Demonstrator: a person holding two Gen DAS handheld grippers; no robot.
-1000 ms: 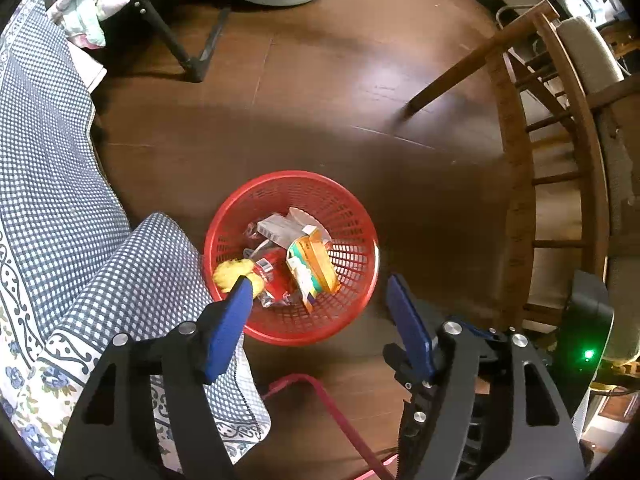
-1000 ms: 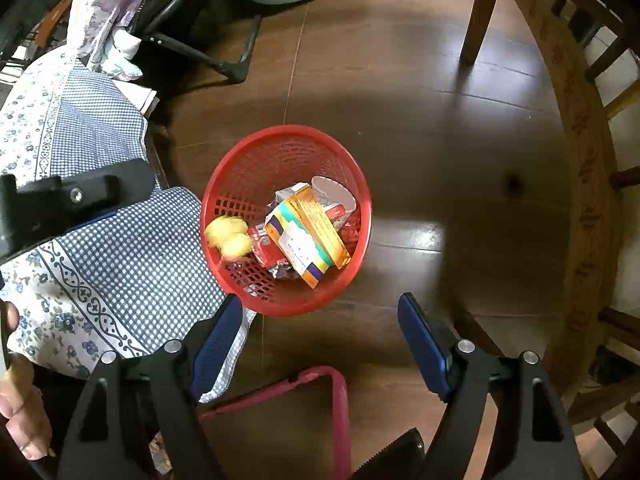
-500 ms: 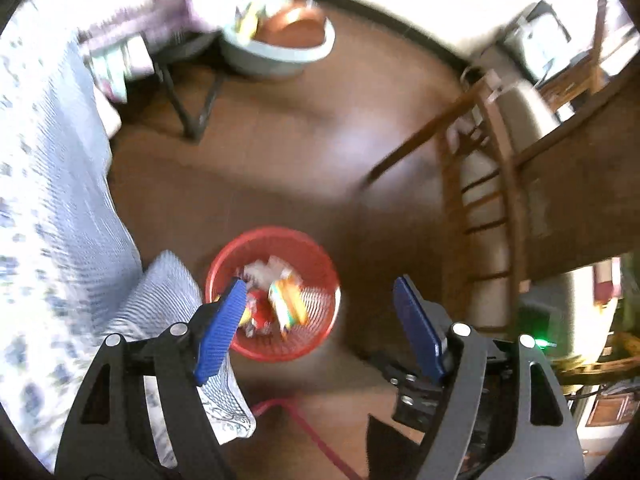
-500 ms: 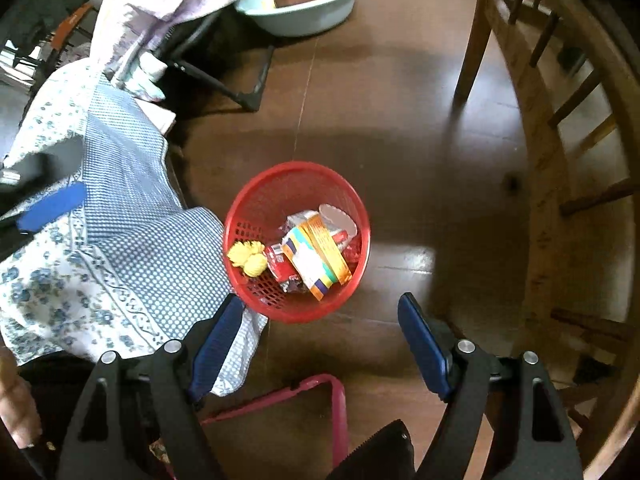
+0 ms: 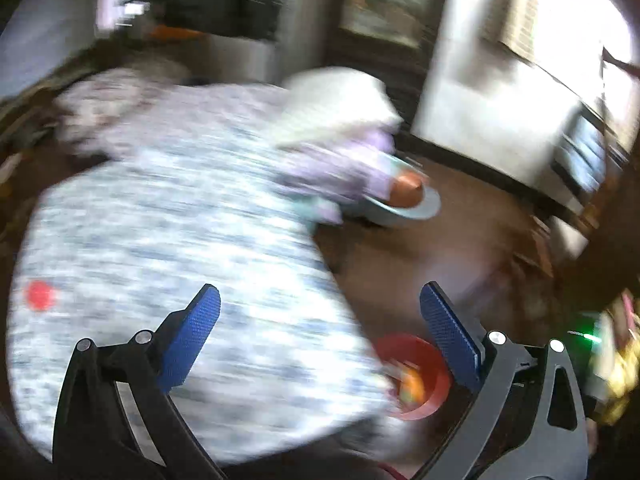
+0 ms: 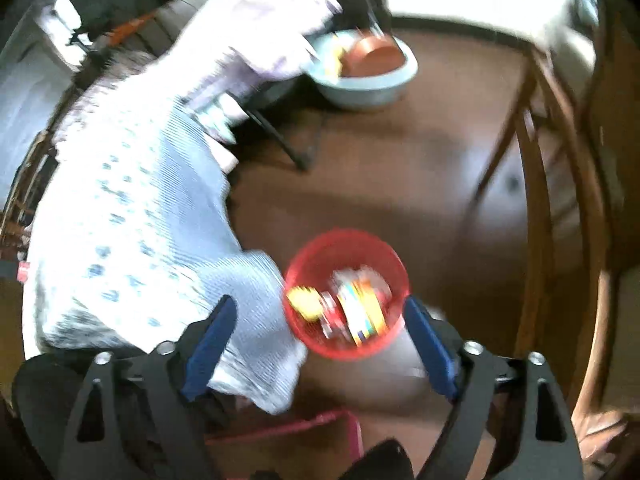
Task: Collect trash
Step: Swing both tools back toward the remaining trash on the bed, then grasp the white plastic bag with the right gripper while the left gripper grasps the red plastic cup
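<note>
The red mesh basket (image 6: 346,294) stands on the dark wooden floor, holding a yellow crumpled piece (image 6: 305,300), an orange carton (image 6: 362,308) and other wrappers. My right gripper (image 6: 318,334) hangs high above it, jaws opening, nothing between them. In the blurred left wrist view the basket (image 5: 416,378) shows low, beside the right fingertip. My left gripper (image 5: 320,328) is over the blue-and-white cloth, jaws opening wide and empty. A small red object (image 5: 39,295) lies on the cloth at the far left, too blurred to name.
A table draped in blue-and-white cloth (image 6: 132,224) fills the left, with white fabric (image 6: 260,36) piled at its far end. A pale basin (image 6: 366,72) holding a brown bowl sits on the floor behind. Wooden chairs (image 6: 560,184) stand at the right.
Both grippers have risen well above the basket, which now looks smaller. The left view has swung up and left over the clothed table. Both pairs of jaws stand wider.
</note>
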